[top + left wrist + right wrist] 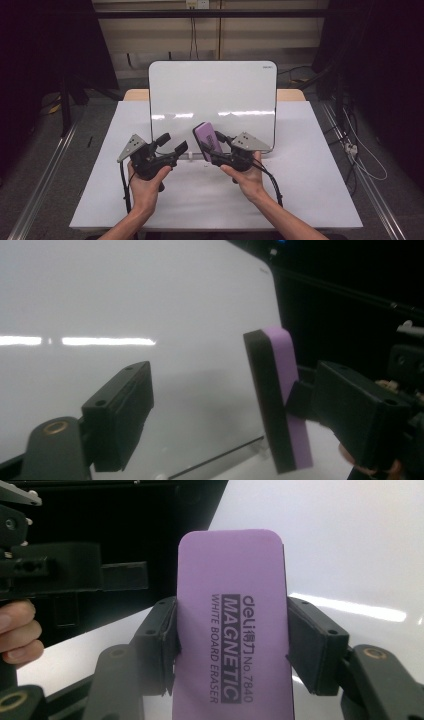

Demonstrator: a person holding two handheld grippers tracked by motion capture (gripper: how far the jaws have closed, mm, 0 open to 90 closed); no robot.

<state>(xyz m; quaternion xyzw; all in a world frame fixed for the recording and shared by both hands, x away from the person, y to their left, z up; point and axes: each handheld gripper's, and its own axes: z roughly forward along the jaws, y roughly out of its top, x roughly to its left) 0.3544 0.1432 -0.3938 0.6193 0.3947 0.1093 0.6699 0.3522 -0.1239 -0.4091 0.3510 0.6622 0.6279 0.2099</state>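
**Eraser in my right grip**

My right hand-held gripper (216, 148) is clamped on the purple eraser (206, 139), holding it upright just before the whiteboard's (212, 95) lower edge, near the surface's (300, 190) middle. My left hand-held gripper (172, 143) stands beside it, jaws apart with nothing between them.

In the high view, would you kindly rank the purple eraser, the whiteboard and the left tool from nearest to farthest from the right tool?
1. Purple eraser: clamped in the right tool.
2. Whiteboard: standing just behind it.
3. Left tool: to its left, jaws open, holding nothing.
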